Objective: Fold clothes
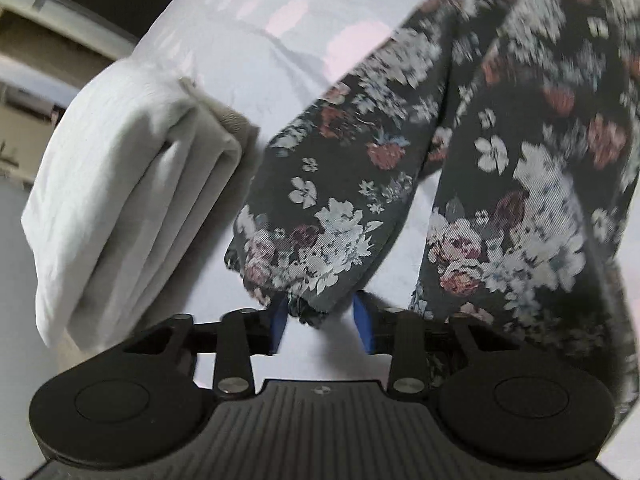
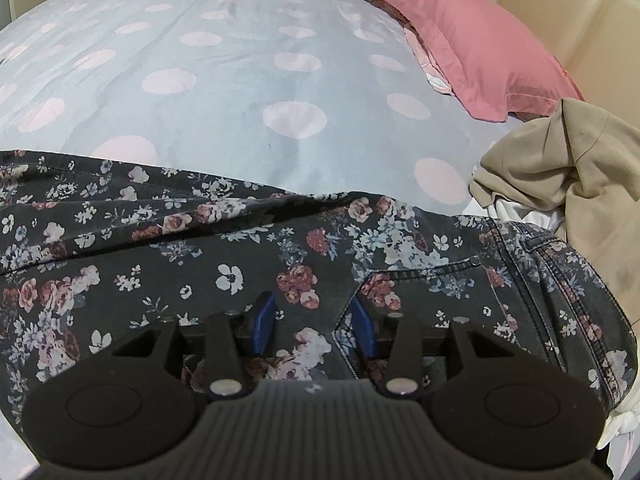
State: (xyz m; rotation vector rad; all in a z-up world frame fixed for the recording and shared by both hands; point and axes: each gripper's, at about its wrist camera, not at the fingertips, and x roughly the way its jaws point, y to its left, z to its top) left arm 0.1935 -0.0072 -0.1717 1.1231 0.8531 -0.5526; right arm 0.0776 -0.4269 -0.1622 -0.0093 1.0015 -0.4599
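Your left hand-held gripper [image 1: 323,322] has its jaws apart around the hem of one leg of the floral trousers [image 1: 320,216], not pressing; the leg runs away along the bed [image 1: 248,52]. Your right hand-held gripper [image 2: 314,326], also apart, hovers over the trousers' pocket

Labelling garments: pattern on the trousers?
Dark trousers with white and pink floral print; clearest in right wrist view.

Each gripper, the left gripper [image 1: 322,320] and the right gripper [image 2: 314,326], is built of matte black plastic: a ribbed central housing flanked by two round discs, angular linkage arms fastened with silver screws, and blue fingers [image 2: 264,322].
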